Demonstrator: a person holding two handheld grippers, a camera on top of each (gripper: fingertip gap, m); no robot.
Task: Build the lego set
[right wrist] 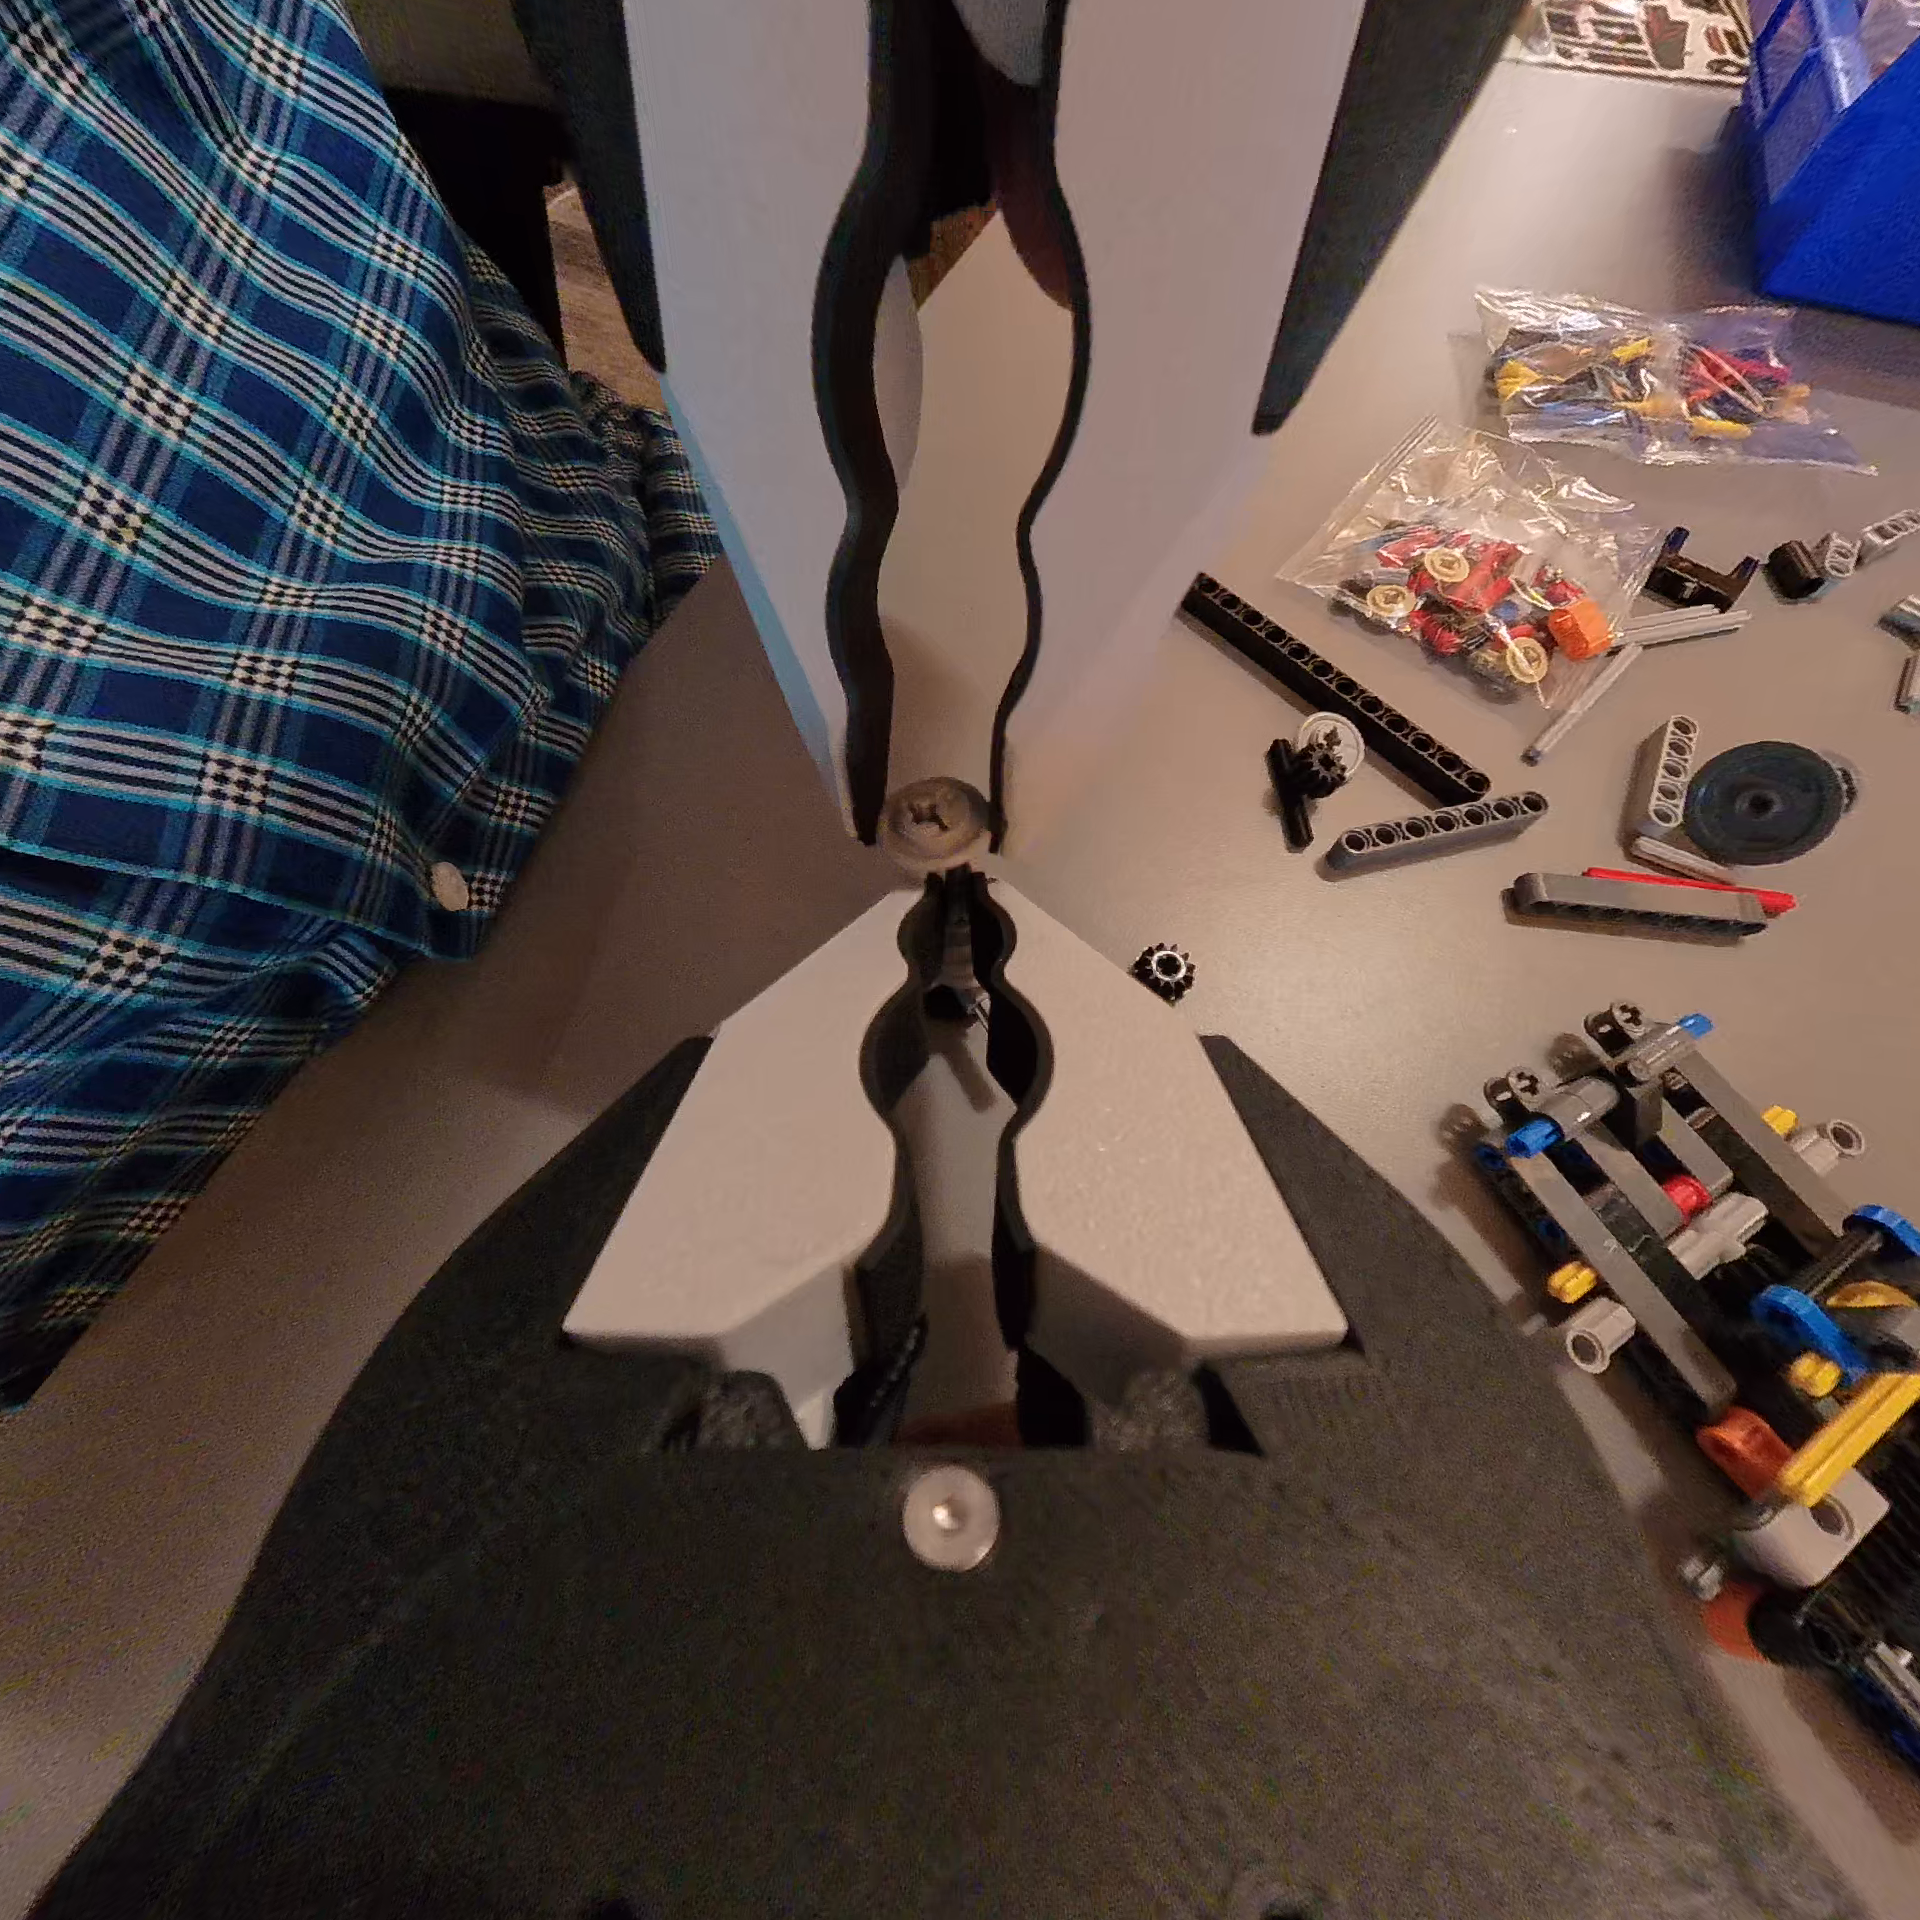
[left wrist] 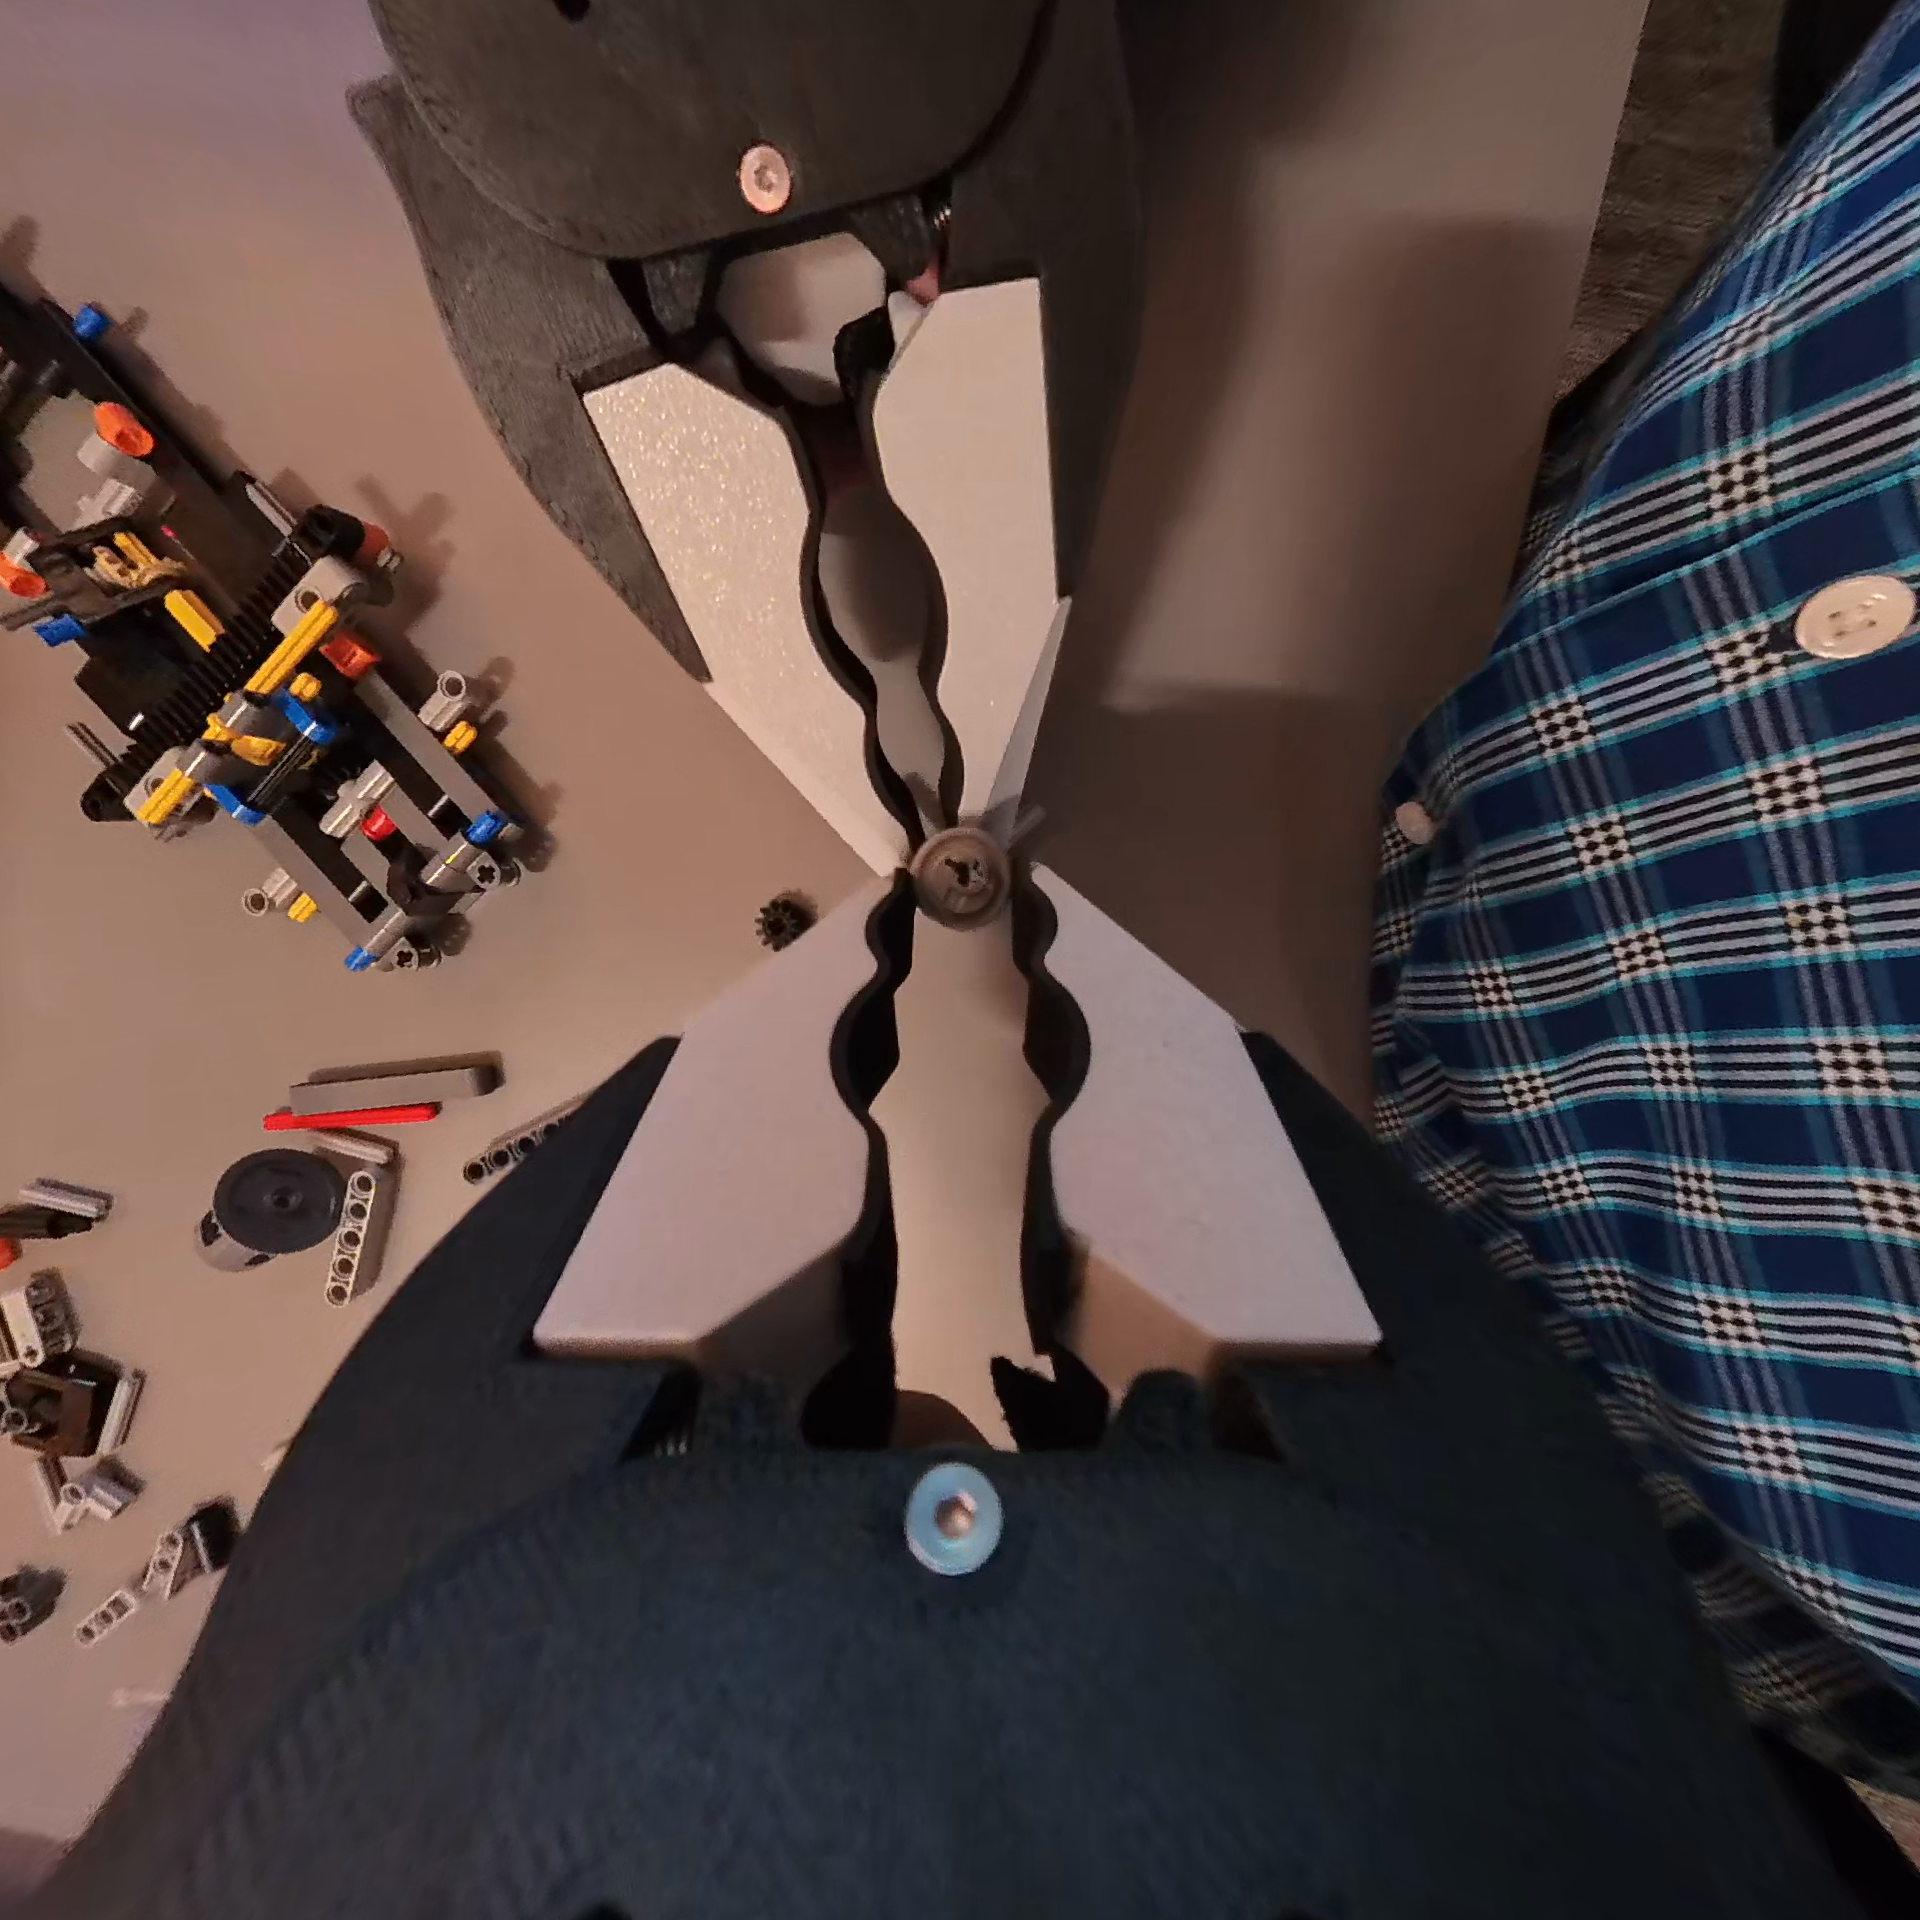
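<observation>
My left gripper (left wrist: 961, 899) and right gripper (right wrist: 951, 904) meet tip to tip above the grey table (left wrist: 208, 260). The left one is shut on a small round grey piece (left wrist: 958, 873) with a cross-shaped hole, which also shows in the right wrist view (right wrist: 935, 821). The right one is shut on a thin dark axle piece (right wrist: 958, 951) whose end points into the round piece. The partly built Lego chassis (left wrist: 260, 675), black and grey with yellow, blue and orange parts, lies on the table off to the side, and shows in the right wrist view (right wrist: 1714, 1299).
A small black gear (right wrist: 1166, 971) lies close below the grippers. Loose beams, a red axle (right wrist: 1683, 883) and a black wheel (right wrist: 1761, 805) lie beyond. Bags of parts (right wrist: 1455, 582) and a blue box (right wrist: 1839, 156) are farther back. A person's plaid shirt (right wrist: 260, 520) is close at the table edge. My left and right fingertips are right by each other. The small black gear (right wrist: 1166, 971) is about 5 cm from my right fingertips. The left camera catches it too, in the left wrist view (left wrist: 778, 922).
</observation>
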